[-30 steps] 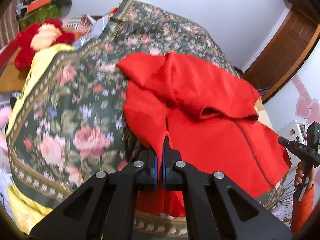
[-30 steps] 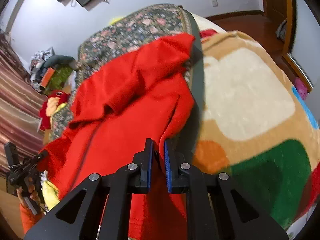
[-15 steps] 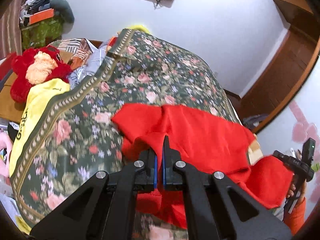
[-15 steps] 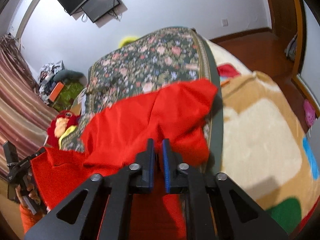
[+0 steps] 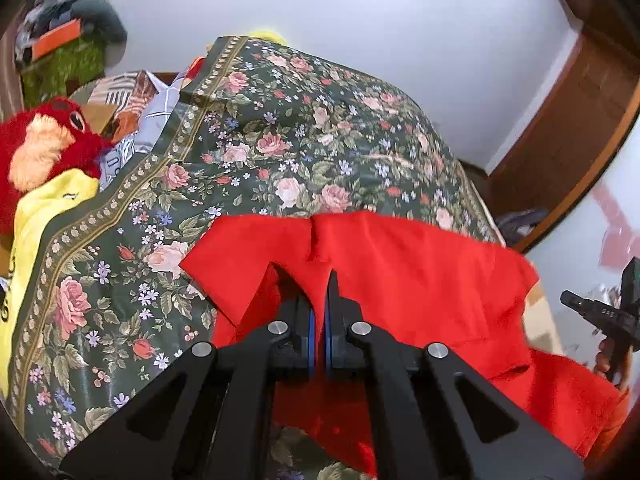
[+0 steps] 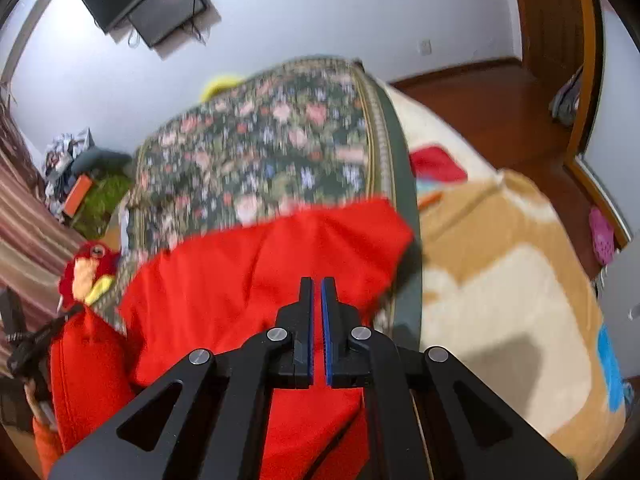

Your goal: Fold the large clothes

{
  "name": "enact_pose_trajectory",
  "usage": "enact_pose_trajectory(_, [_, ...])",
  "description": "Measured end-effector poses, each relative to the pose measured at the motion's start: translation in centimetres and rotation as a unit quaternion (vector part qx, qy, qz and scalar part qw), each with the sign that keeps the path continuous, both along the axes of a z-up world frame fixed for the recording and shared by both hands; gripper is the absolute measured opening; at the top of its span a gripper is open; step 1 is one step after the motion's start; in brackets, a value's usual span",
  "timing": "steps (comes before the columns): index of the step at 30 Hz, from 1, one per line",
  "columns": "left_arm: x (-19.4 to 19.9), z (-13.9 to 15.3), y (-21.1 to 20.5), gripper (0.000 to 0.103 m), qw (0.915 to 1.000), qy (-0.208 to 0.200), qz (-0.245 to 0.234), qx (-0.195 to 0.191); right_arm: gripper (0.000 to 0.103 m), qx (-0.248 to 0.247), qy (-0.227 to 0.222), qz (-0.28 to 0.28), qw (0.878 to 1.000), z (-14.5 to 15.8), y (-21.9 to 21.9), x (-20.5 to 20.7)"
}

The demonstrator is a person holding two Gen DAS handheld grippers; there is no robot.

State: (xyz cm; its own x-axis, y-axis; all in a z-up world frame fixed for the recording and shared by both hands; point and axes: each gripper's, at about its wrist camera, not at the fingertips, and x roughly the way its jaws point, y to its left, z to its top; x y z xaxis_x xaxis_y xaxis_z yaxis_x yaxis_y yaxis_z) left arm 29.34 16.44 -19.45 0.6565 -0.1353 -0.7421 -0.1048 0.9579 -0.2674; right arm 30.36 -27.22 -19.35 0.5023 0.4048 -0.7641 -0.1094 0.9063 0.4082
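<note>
Floral bedspread [image 5: 304, 152] beneath white wall [image 5: 420, 24]

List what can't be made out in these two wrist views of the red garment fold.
- Red garment: near edge hidden behind the left gripper; its type unclear.
- Right gripper: cloth runs between its fingers, but the gripped edge is hidden by the fingers.
- Floral cover: pattern smeared by blur in the right view.
- Plush toy: cut off by the left edge of the left view.

The red garment [image 5: 420, 264] now lies doubled, its lower half carried up ahead of both grippers.
</note>
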Motion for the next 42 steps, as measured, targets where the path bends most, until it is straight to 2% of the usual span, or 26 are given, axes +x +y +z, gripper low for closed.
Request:
enact_pose_trajectory(2, [-0.5,0.1,-0.4,0.002,0.9999,0.000,-0.004,0.016,0.024,0.003,0.027,0.005,1.000,-0.8,-0.2,-0.9])
enact_pose_trajectory(3, [-0.9,0.2,-0.5,0.002,0.9997,-0.001,-0.005,0.024,0.039,0.006,0.040,0.004,0.999,-1.1,-0.5,-1.7])
enact_pose_trajectory(4, [-1.4,0.3,-0.7,0.002,0.9995,-0.002,-0.006,0.030,0.048,0.008,0.046,0.001,0.999,-1.3,-0.7,-2.3])
enact_pose_trajectory(5, [-2.0,0.4,-0.8,0.002,0.9994,-0.003,-0.007,0.032,0.049,0.007,0.048,-0.001,0.999,-1.4,-0.8,-3.0])
enact_pose_trajectory(12, [-6.1,0.7,-0.5,0.002,0.9996,0.000,-0.006,0.028,0.049,0.020,0.113,0.017,0.993,-3.6,-0.8,-7.1])
enact_pose_trajectory(23, [-10.2,0.1,-0.3,0.002,0.9991,0.018,0.002,0.038,0.049,-0.025,0.131,0.014,0.991,-4.8,-0.4,-12.0])
enact_pose_trajectory(25, [-10.7,-0.1,-0.2,0.002,0.9991,0.021,0.001,0.037,0.052,-0.022,0.124,0.008,0.992,-5.0,-0.6,-12.5])
enact_pose_trajectory(29, [-11.3,-0.5,-0.1,0.002,0.9990,0.030,0.000,0.035,0.053,-0.004,0.125,0.001,0.992,-5.3,-0.6,-12.3])
enact_pose_trajectory(30, [-11.4,-0.6,-0.1,0.002,0.9989,0.032,0.000,0.035,0.050,0.000,0.122,0.002,0.993,-5.2,-0.4,-12.3])
enact_pose_trajectory(31, [-11.4,-0.7,-0.1,0.002,0.9988,0.033,0.000,0.034,0.042,0.004,0.116,0.005,0.993,-5.1,-0.2,-12.3])
enact_pose_trajectory(33, [-11.6,-0.8,-0.2,0.002,0.9987,0.037,-0.003,0.035,0.039,-0.007,0.107,0.011,0.994,-4.9,0.6,-12.3])
enact_pose_trajectory(37, [-12.0,-1.4,-0.3,0.002,0.9975,0.053,-0.009,0.045,0.025,-0.022,0.091,0.022,0.995,-4.3,1.4,-12.3])
enact_pose_trajectory(39, [-12.2,-1.9,-0.1,0.009,0.9960,0.071,-0.014,0.052,0.020,-0.021,0.078,0.031,0.996,-3.9,1.6,-12.2])
enact_pose_trajectory(41, [-12.3,-2.6,0.4,0.022,0.9948,0.086,-0.016,0.053,0.020,-0.021,0.079,0.037,0.996,-4.0,1.8,-12.0])
enact_pose_trajectory(42, [-12.3,-2.9,0.6,0.037,0.9944,0.091,-0.015,0.052,0.020,-0.022,0.082,0.040,0.996,-4.3,1.9,-11.9])
